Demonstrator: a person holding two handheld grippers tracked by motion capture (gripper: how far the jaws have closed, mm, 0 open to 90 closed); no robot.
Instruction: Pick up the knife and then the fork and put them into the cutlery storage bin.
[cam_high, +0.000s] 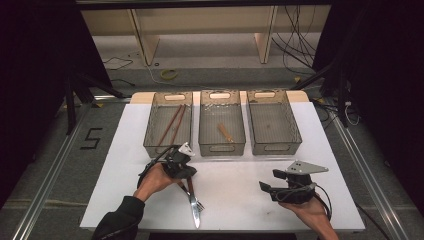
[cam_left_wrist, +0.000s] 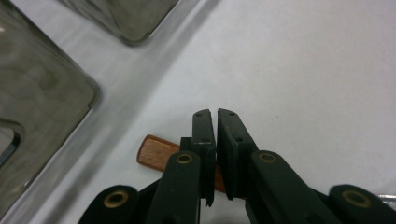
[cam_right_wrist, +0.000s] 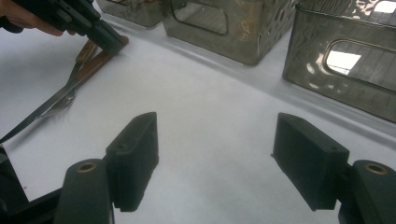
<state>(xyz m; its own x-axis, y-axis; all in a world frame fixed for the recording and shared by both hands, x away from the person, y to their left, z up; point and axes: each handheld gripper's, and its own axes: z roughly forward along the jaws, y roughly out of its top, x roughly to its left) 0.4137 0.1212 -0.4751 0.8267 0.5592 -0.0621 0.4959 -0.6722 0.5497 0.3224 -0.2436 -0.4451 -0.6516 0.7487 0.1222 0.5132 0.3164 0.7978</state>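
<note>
A fork (cam_high: 198, 204) and a knife (cam_high: 195, 219) with wooden handles lie together on the white table, near its front left. My left gripper (cam_high: 184, 178) points down at their handle ends. In the left gripper view its jaws (cam_left_wrist: 216, 112) are pressed together on a wooden handle (cam_left_wrist: 156, 153); which of the two utensils it belongs to I cannot tell. In the right gripper view the left gripper (cam_right_wrist: 113, 42) rests on the handles (cam_right_wrist: 95, 61). My right gripper (cam_high: 270, 180) is at the front right, its jaws (cam_right_wrist: 215, 119) wide open over bare table.
Three grey mesh bins stand in a row at the back. The left bin (cam_high: 167, 148) holds chopsticks (cam_high: 172, 125), the middle bin (cam_high: 222, 149) a small wooden piece (cam_high: 225, 132), and the right bin (cam_high: 278, 147) looks bare. The table's front edge is close to both hands.
</note>
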